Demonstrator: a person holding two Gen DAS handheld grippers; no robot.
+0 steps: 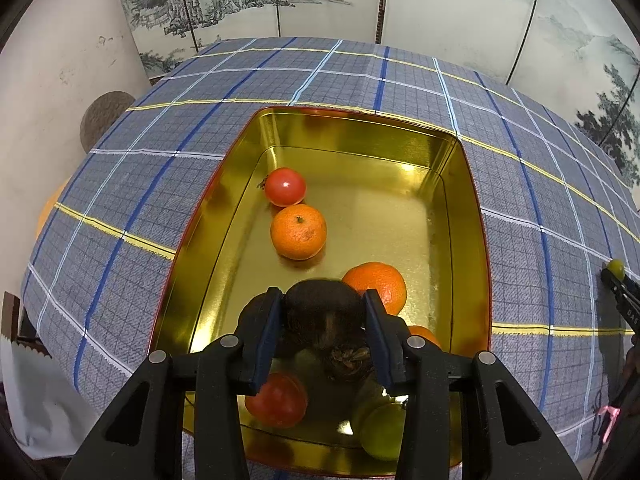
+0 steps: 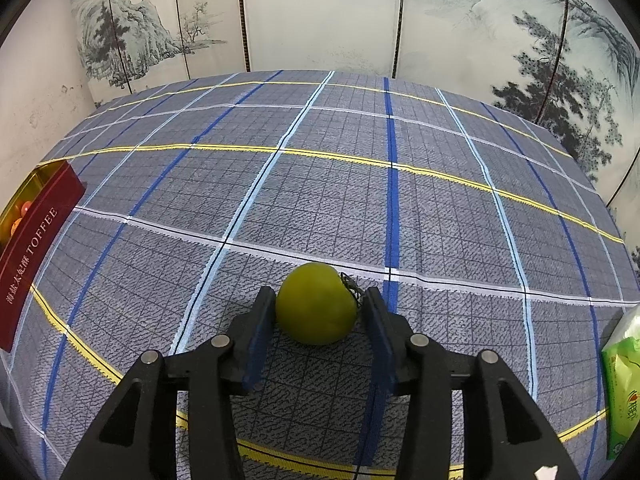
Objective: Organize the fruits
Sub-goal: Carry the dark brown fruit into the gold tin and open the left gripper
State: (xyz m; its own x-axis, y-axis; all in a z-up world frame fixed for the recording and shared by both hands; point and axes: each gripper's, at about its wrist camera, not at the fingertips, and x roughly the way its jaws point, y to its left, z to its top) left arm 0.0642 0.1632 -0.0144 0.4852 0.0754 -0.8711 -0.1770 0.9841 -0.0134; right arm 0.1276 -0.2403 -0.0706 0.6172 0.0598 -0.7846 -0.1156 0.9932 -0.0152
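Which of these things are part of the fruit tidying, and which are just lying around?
Part of the job: gold tin, oranges, red tomatoes, dark fruit in the left hand-held gripper, green fruit.

Lying about: checked tablecloth, green packet, painted screen.

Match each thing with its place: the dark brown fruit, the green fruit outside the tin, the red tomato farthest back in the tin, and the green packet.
1. dark brown fruit
2. green fruit
3. far red tomato
4. green packet

A. on the checked cloth, between the right gripper fingers
B. in the gold tin, beside an orange
C. clamped in the left gripper
D. at the right edge of the right wrist view

Pairs: 1-C, 2-A, 3-B, 4-D
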